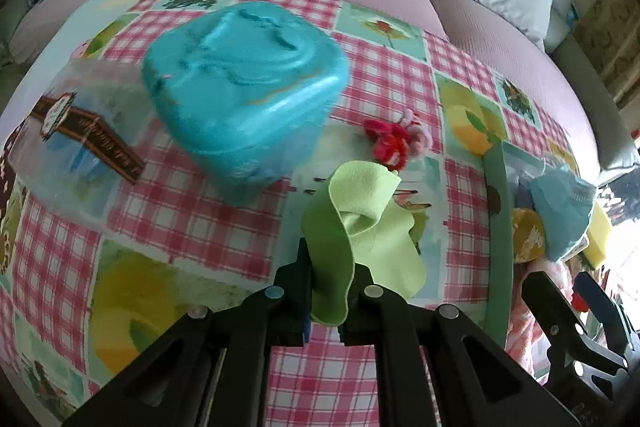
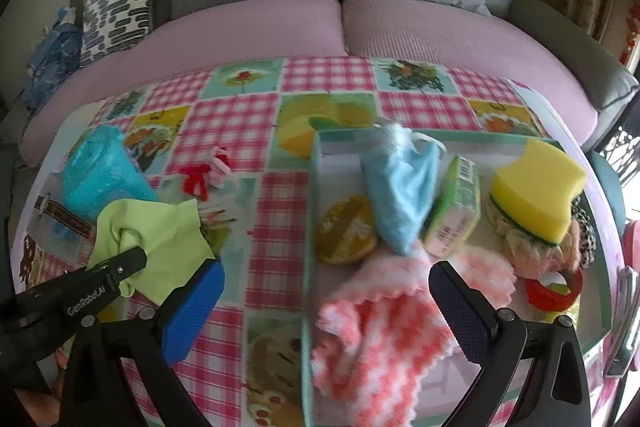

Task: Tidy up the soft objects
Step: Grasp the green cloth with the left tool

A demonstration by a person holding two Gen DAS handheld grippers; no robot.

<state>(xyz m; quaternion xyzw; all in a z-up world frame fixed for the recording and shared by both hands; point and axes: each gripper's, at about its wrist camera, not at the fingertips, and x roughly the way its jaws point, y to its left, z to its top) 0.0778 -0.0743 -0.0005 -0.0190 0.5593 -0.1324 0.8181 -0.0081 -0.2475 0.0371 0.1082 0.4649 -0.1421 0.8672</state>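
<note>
My left gripper (image 1: 332,273) is shut on a light green cloth (image 1: 360,219), which bunches up above the jaws and hangs just over the checked tablecloth. In the right wrist view the same cloth (image 2: 160,235) shows in the left gripper (image 2: 132,263) at the lower left. My right gripper (image 2: 328,307) stands open and wide over the left rim of a green-edged tray (image 2: 310,227). A pink-and-white knit cloth (image 2: 380,327) lies in the tray between its fingers, and neither pad presses on it.
A teal lidded box (image 1: 244,87) sits on a clear bag beyond the green cloth. A small red and pink plush (image 1: 396,139) lies nearby. The tray holds a blue cloth (image 2: 400,187), green packet (image 2: 456,207), yellow sponge (image 2: 536,187) and red ring (image 2: 552,287). A sofa lies behind.
</note>
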